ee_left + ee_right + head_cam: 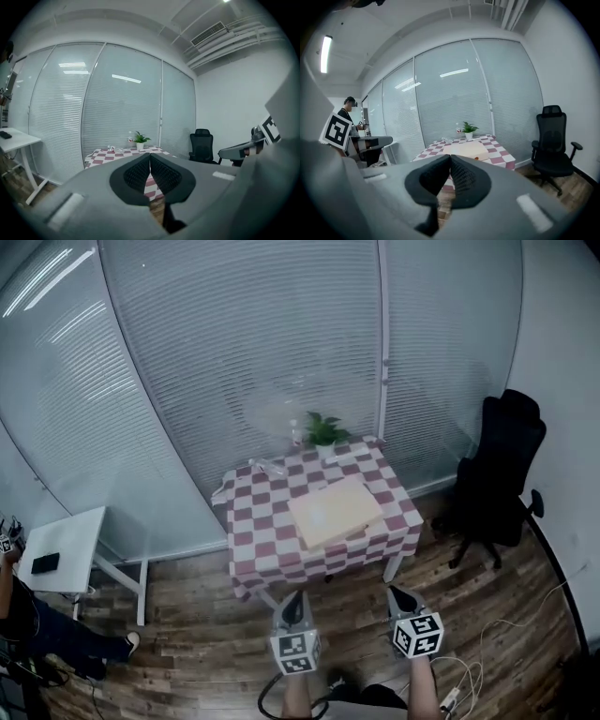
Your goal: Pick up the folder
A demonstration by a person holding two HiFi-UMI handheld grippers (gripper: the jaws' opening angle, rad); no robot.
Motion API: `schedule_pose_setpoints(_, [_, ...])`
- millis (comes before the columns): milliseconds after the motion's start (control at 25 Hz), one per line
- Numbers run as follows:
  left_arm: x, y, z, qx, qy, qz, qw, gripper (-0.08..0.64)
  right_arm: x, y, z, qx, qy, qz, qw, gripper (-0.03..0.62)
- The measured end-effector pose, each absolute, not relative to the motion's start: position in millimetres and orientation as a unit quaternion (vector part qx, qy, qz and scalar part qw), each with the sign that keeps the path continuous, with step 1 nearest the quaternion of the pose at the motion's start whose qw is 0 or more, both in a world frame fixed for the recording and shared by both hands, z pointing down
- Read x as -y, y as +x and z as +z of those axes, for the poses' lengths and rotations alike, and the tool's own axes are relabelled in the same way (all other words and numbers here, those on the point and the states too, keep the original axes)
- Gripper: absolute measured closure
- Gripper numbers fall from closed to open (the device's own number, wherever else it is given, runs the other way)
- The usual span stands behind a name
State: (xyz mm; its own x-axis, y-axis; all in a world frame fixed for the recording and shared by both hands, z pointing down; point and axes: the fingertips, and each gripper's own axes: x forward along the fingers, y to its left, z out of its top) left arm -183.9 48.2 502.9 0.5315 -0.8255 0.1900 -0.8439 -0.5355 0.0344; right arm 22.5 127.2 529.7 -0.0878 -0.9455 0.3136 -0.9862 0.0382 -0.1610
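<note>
Glass-walled office, blinds shut, wood floor; checked table (248, 521) set against the glass, well ahead of both tools. Folder (335, 511) flat on the cloth, right of centre, slightly askew, within the table edges; plant (324, 432) at the far edge behind it, apart. Left gripper (292, 604) and right gripper (403, 596) held low over bare floor, side by side, aimed at the table and well short of it. Both sets of jaws pressed together, nothing between them. Judged an approach stance: paired and level so as to arrive at the folder's near edge together; must spread before any grip. Judged awkward to grasp: thin, flat on cloth, with no raised edge apparent. Head view alone gives the layout: folder outline, chair (502, 474) at right, white desk (66, 549) at left. Right gripper view adds the folder as a pale slab above the jaw tips, with a small orange mark near its front edge, and a person standing at left. Left gripper view offers the tabletop nearly edge-on, folder not made out, right gripper at the right margin.
</note>
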Motion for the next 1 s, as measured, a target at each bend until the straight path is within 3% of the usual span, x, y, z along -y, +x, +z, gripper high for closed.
schedule_pose_setpoints(360, [-10, -178, 533, 0.461, 0.878, 0.092, 0.09, 0.551, -89, 52, 562, 0.683, 0.702, 0.193, 0.052, 0.591])
schedule_pose_setpoints(600, [34, -178, 565, 0.448, 0.877, 0.086, 0.151, 0.552, -33, 62, 564, 0.702, 0.686, 0.175, 0.074, 0.591])
schedule_pose_setpoints(840, [80, -186, 561, 0.467, 0.869, 0.074, 0.15, 0.552, 27, 76, 561, 0.708, 0.681, 0.182, 0.049, 0.591])
schedule_pose_setpoints(1000, [108, -183, 554, 0.476, 0.859, 0.031, 0.187, 0.552, 71, 82, 564, 0.725, 0.66, 0.188, 0.054, 0.591])
